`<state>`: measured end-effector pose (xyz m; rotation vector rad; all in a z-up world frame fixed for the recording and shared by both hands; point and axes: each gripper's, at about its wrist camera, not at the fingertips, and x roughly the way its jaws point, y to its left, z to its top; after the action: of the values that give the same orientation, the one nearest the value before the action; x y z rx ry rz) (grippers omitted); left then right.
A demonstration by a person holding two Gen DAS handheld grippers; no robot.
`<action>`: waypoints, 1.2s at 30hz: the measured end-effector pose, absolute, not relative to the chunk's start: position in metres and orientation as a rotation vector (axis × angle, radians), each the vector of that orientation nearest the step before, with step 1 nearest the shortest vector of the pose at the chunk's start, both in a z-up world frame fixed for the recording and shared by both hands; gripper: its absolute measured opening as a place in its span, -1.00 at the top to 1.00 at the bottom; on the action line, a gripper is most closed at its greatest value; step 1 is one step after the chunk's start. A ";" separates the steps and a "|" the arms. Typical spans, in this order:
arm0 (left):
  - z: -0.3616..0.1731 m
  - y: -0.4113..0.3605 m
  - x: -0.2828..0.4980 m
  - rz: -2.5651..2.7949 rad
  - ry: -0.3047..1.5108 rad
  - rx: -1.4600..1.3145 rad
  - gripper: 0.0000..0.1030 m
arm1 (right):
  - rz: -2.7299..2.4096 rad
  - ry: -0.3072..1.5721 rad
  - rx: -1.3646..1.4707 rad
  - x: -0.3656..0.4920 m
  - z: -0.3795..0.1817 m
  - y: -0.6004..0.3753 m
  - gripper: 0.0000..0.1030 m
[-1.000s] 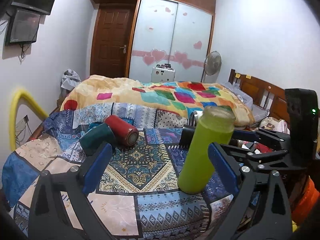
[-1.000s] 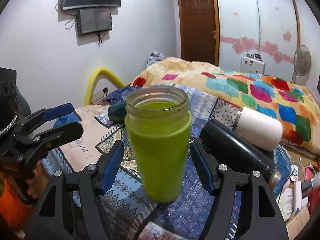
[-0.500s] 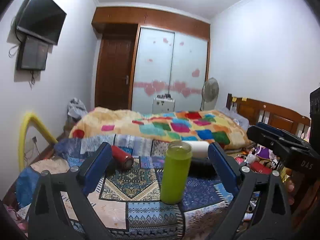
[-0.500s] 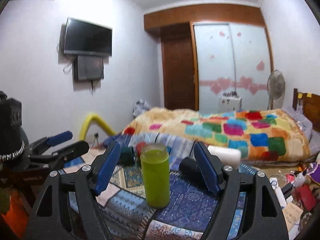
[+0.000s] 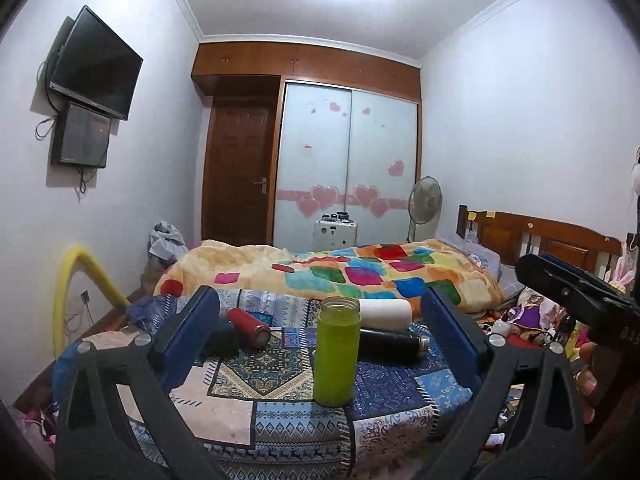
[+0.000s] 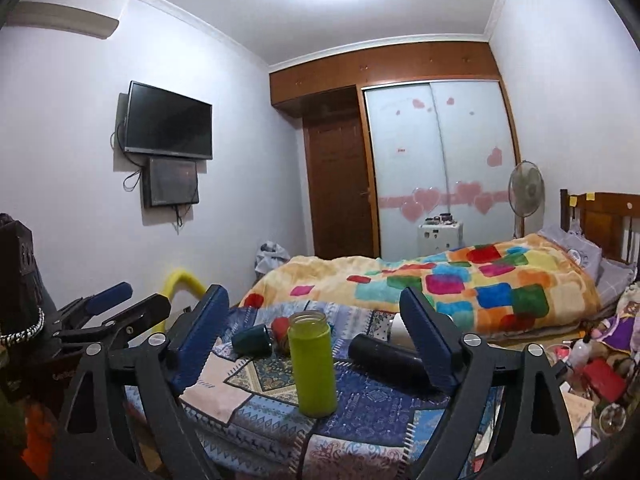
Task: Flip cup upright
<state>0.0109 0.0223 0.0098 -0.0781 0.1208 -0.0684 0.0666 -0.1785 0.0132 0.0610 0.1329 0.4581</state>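
A lime-green cup (image 5: 336, 352) stands upright, mouth up, on a patterned cloth-covered table (image 5: 248, 408); it also shows in the right wrist view (image 6: 312, 364). My left gripper (image 5: 320, 340) is open and empty, well back from the cup. My right gripper (image 6: 312, 340) is open and empty, also drawn back. Each gripper shows at the edge of the other's view: the right one (image 5: 568, 300), the left one (image 6: 116, 312).
A red cup (image 5: 248, 326), a dark green cup (image 6: 252, 340), a black bottle (image 5: 392, 344) and a white cup (image 5: 386, 314) lie on their sides behind the green cup. A bed with a colourful quilt (image 5: 340, 272) is beyond. Clutter lies on the floor at the right (image 6: 600, 372).
Both grippers have pulled back and risen away from the green cup, which stays standing upright on the table. The cup now looks smaller and farther off.
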 end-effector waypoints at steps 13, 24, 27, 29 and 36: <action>0.002 0.012 0.008 -0.036 0.136 -0.061 -1.00 | 0.402 0.152 0.092 0.063 -0.001 -0.191 -1.00; -0.001 0.011 0.013 -0.027 0.144 -0.055 -1.00 | 0.387 0.150 0.074 0.060 -0.003 -0.189 -1.00; -0.001 0.010 0.015 -0.028 0.146 -0.055 -1.00 | 0.379 0.147 0.056 0.059 -0.004 -0.188 -1.00; -0.001 0.010 0.015 -0.028 0.146 -0.055 -1.00 | 0.377 0.148 0.049 0.059 -0.004 -0.187 -1.00; -0.002 0.009 0.017 -0.030 0.146 -0.056 -1.00 | 0.373 0.146 0.039 0.059 -0.003 -0.186 -1.00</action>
<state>0.0168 0.0092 -0.0018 -0.0555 0.1465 -0.0301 0.0587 -0.1859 -0.0032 0.0389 0.1457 0.3729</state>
